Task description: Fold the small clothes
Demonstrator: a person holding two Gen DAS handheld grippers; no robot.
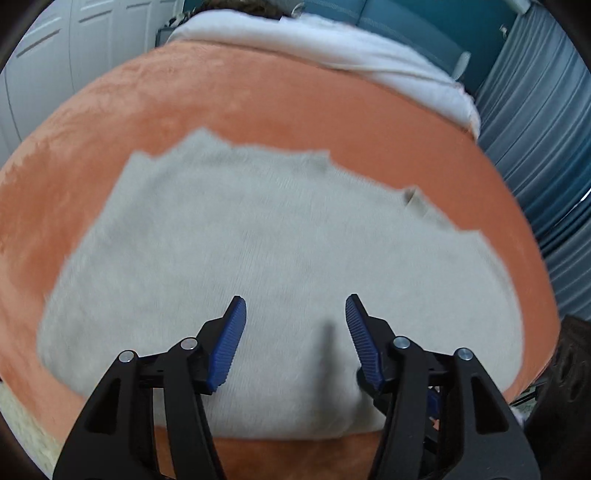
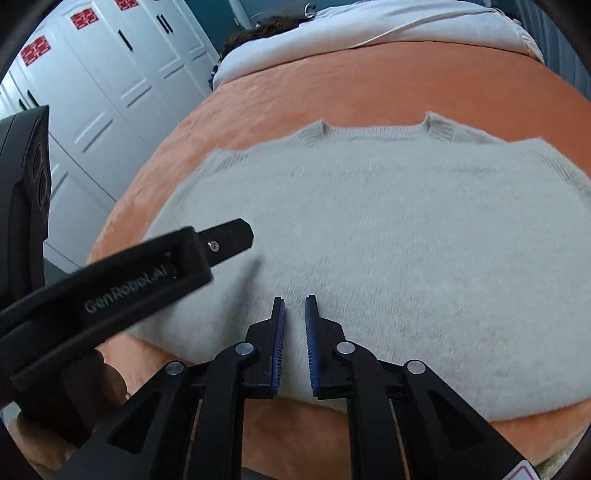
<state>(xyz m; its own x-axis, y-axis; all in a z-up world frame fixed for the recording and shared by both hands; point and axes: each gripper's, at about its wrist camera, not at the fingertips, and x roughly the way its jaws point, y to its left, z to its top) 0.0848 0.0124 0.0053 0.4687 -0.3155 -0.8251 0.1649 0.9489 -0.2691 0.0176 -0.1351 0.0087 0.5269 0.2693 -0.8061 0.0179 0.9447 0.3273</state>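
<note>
Sweater (image 2: 369, 236) flat on orange blanket (image 2: 369, 81), neck away, blanket bare all round; left gripper (image 1: 295, 314) apart, right gripper (image 2: 294, 314) nearly together, empty

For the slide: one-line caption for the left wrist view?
Open left gripper above a pale knit sweater spread flat on an orange blanket.

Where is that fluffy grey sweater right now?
The grey sweater lies spread flat on the orange blanket covering the bed, filling the middle of both wrist views, with the white bedding beyond it.
</note>
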